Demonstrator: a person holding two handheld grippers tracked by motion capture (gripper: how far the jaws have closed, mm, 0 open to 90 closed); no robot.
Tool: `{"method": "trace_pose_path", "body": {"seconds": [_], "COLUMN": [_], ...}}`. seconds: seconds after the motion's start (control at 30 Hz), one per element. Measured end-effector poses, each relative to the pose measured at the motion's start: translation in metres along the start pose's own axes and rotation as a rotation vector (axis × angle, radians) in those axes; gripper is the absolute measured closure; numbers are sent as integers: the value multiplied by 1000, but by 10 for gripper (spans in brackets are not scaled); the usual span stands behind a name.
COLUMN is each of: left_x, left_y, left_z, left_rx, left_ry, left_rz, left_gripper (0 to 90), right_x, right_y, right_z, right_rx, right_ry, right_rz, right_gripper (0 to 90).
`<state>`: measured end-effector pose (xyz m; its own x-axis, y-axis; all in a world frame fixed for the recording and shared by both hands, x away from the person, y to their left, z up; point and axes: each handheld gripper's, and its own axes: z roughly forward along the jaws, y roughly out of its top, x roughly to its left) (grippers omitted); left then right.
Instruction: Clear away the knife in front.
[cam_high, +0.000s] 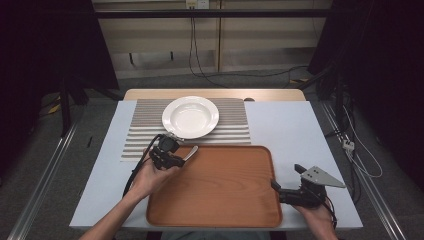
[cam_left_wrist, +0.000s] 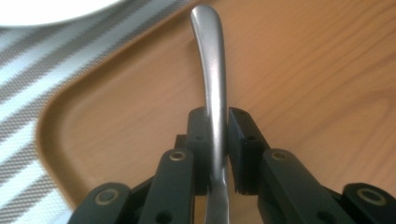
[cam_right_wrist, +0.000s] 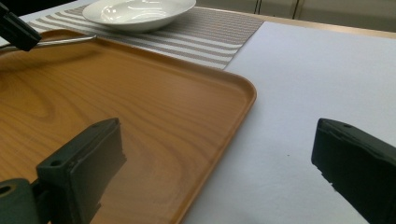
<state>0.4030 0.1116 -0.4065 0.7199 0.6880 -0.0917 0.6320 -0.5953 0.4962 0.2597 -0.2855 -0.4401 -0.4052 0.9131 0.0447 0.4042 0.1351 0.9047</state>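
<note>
Left gripper (cam_high: 176, 156) clamped on metal utensil handle (cam_left_wrist: 211, 79), over tray's (cam_high: 225, 210) far-left corner; right gripper (cam_high: 286, 184) jaws apart at tray's right edge.

White table (cam_high: 300, 135) — striped mat (cam_high: 145, 131), wooden tray (cam_high: 225, 190)

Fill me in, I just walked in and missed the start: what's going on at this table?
A person works with a gripper in each hand. The left gripper is shut on the handle of a metal utensil, held over the far left corner of the wooden tray, near the white bowl on the striped placemat. Which kind of utensil it is cannot be told. The right gripper rests open at the tray's right edge, holding nothing.
</note>
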Motion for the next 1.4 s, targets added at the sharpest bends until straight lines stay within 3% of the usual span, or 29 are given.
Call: {"method": "trace_pose_path", "body": {"seconds": [0.33,0.57,0.73,0.93,0.97,1.03,1.1,1.13,1.17,1.23,1.3,1.4], "left_x": [-11,-13,-12,-15,-15,-15,-14,-14,-14,-12,-10,-10], "left_y": [-4,-5,-8,-12,-12,-12,-12,-12,-12,-10,-9,-9], "left_z": [17,18,17,15,14,15,14,14,13,11,11,11], "left_rx": [46,48,50,49,52,45,25,9,-23,-50,-65,-75], "left_ry": [-10,-10,-39,-35,-41,3,2,-2,26,16,2,-4], "left_rz": [1,-21,-51,-27,-14,39,60,65,66,68,66,60], "left_gripper": [797,795,794,775,721,560,474,474,397,304,262,117], "right_x": [1,0,0,-2,-2,-1,-1,-1,-1,-2,-2,-3], "right_y": [0,-1,-1,-2,-2,-1,-1,-1,-2,-2,-2,-2], "right_z": [1,2,1,1,1,1,1,1,2,2,3,3], "right_rx": [3,8,7,7,7,5,5,5,8,9,8,8], "right_ry": [1,-2,-1,2,2,3,5,5,7,5,5,6], "right_rz": [-3,-3,-3,2,2,2,5,5,7,7,9,14], "right_gripper": [20,20,20,20,20,20,20,20,20,20,20,20]}}
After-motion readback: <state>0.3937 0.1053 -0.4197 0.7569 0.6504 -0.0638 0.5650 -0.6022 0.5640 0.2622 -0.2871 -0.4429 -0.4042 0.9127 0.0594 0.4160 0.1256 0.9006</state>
